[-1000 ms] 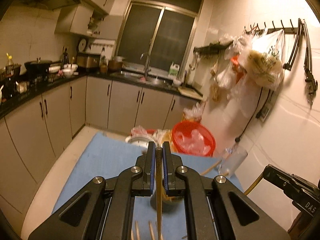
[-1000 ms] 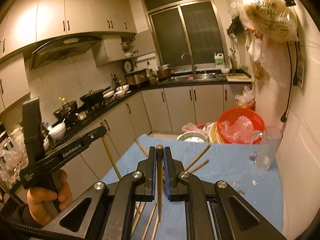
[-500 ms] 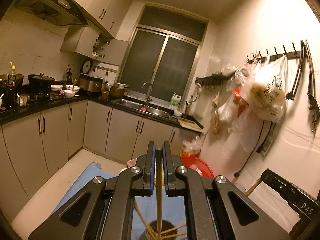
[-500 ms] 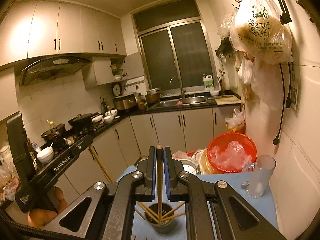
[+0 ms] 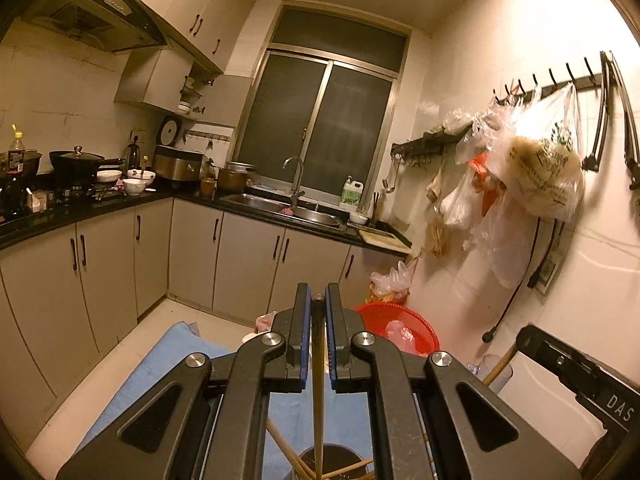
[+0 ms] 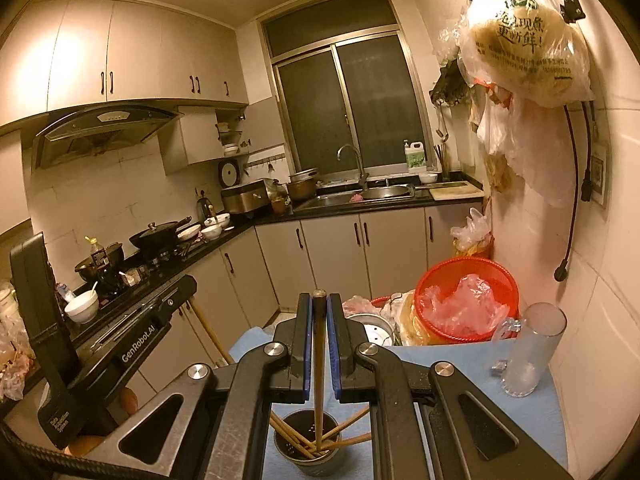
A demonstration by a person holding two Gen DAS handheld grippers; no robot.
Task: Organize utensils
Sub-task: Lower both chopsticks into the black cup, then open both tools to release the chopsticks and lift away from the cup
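Observation:
My left gripper is shut on a wooden chopstick that hangs down into a dark metal holder with several chopsticks in it. My right gripper is likewise shut on a chopstick whose lower end reaches into the same perforated holder on the blue cloth. Several chopsticks lean in the holder at angles. The left gripper's body shows at the left of the right wrist view with another chopstick stub below it, and the right gripper's body shows at the right of the left wrist view.
A blue-covered table carries a clear glass mug, a red plastic basket and a metal bowl. Plastic bags hang on the right wall. Cabinets and a black counter run along the left and back.
Both grippers tilted upward and drew back over the table. The holder came into sight beneath each gripper, with the held chopsticks now hanging into it.

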